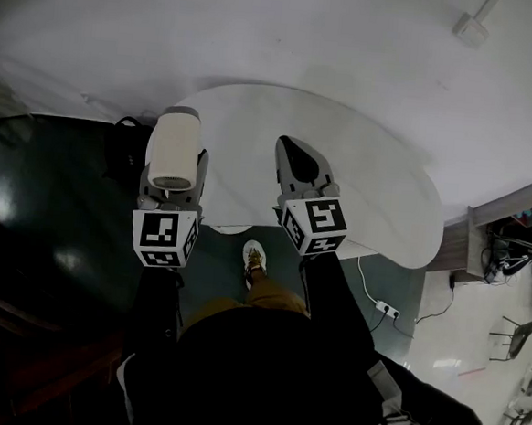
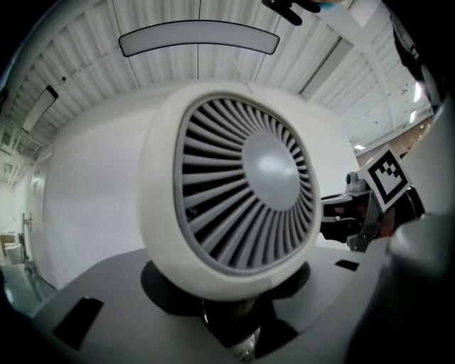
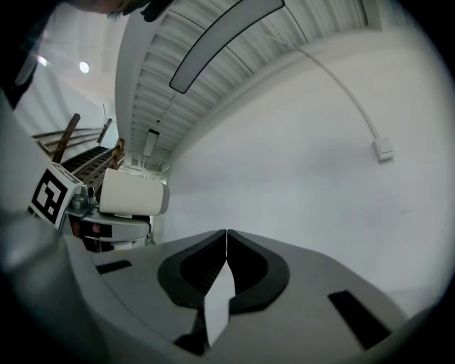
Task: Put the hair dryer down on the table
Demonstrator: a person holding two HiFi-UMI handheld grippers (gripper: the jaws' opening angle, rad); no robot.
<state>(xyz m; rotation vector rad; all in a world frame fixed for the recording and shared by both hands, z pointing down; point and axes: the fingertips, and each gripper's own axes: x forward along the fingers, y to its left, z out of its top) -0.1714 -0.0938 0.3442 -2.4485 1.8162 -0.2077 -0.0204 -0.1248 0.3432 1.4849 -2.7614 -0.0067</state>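
Head view: left tool [image 1: 171, 188] grips dryer [image 1: 175, 147] by counter's [image 1: 378, 188] left edge; height above it unclear.
Left gripper view: dryer fills frame; handle [image 2: 238, 325] mostly hidden between jaws.
Right gripper view: right tool [image 3: 226, 238] pressed together, empty.

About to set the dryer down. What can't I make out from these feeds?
- Hair dryer handle: in the left gripper view, its own head covers all but a stub held in the left gripper.
- Table edge beneath the dryer: in the head view, hidden by the dryer and the left gripper.
- Height above the table: the head view looks steeply down, and neither gripper view shows the table.
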